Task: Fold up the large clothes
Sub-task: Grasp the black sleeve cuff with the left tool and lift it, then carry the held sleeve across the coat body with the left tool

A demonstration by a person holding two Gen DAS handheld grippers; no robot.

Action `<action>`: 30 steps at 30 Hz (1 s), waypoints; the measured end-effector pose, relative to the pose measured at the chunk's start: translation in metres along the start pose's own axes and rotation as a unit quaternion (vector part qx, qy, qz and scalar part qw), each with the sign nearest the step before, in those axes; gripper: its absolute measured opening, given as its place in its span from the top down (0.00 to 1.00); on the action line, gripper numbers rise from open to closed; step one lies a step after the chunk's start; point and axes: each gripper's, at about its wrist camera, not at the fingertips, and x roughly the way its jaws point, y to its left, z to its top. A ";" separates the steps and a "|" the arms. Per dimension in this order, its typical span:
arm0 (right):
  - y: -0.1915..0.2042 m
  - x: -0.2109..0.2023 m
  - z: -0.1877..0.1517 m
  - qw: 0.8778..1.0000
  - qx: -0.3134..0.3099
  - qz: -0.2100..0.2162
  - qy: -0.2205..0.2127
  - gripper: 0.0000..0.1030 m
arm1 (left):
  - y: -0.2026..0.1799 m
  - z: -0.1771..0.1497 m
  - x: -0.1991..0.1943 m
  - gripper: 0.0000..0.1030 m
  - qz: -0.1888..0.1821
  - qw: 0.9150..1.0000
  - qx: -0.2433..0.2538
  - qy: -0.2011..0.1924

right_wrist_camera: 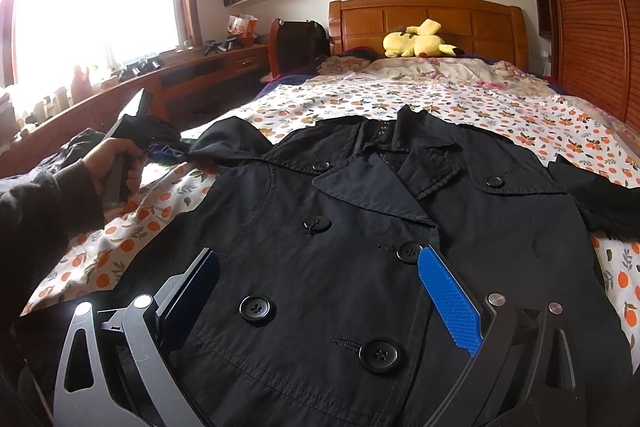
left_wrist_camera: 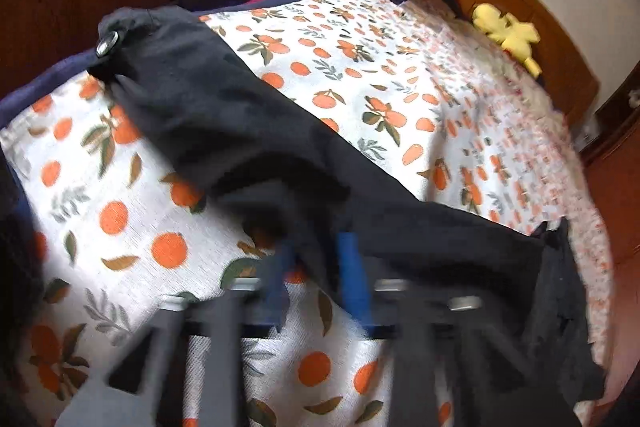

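A black double-breasted coat (right_wrist_camera: 360,211) lies face up on the orange-print bedspread (right_wrist_camera: 440,99), collar toward the headboard. Its left sleeve (left_wrist_camera: 224,115) stretches across the bed, with a metal button (left_wrist_camera: 107,47) at the cuff. My left gripper (left_wrist_camera: 316,255) is shut on the sleeve, with black fabric pinched between its blue pads. In the right wrist view a hand (right_wrist_camera: 116,155) holds that left gripper (right_wrist_camera: 160,151) at the coat's left side. My right gripper (right_wrist_camera: 320,291) stands open low over the coat's buttoned front. Its blue pads are wide apart and nothing is gripped.
A yellow plush toy (right_wrist_camera: 420,43) lies by the wooden headboard (right_wrist_camera: 424,15). A wooden desk (right_wrist_camera: 192,71) with clutter runs under the window at left, with a chair (right_wrist_camera: 296,43) beside the bed. A slatted wooden wardrobe (right_wrist_camera: 588,27) lines the right side.
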 end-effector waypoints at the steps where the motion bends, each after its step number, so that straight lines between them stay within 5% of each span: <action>1: 0.001 0.000 0.000 1.000 -0.001 0.000 0.000 0.07 | -0.003 0.001 -0.002 0.97 0.003 1.000 0.005 -0.003; 6: -0.003 -0.006 0.003 1.000 0.006 0.000 -0.006 0.07 | -0.049 0.002 -0.056 0.99 0.021 0.996 0.065 -0.061; 12: -0.003 -0.022 0.008 1.000 -0.003 -0.014 -0.011 0.07 | -0.133 -0.031 -0.144 0.98 -0.011 0.976 0.179 -0.127; 20: -0.019 -0.054 0.016 0.999 0.007 -0.011 -0.032 0.07 | -0.199 -0.108 -0.178 0.97 -0.061 0.957 0.260 -0.111; 25: -0.028 -0.062 0.016 0.999 0.008 -0.016 -0.037 0.07 | -0.202 -0.147 -0.173 0.76 -0.058 0.951 0.288 -0.100; 27: -0.029 -0.063 0.016 0.999 0.006 -0.017 -0.037 0.07 | -0.195 -0.161 -0.172 0.50 -0.053 0.948 0.297 -0.099; 30: -0.030 -0.065 0.018 0.999 0.007 -0.013 -0.039 0.07 | -0.179 -0.185 -0.182 0.26 -0.052 0.944 0.305 -0.112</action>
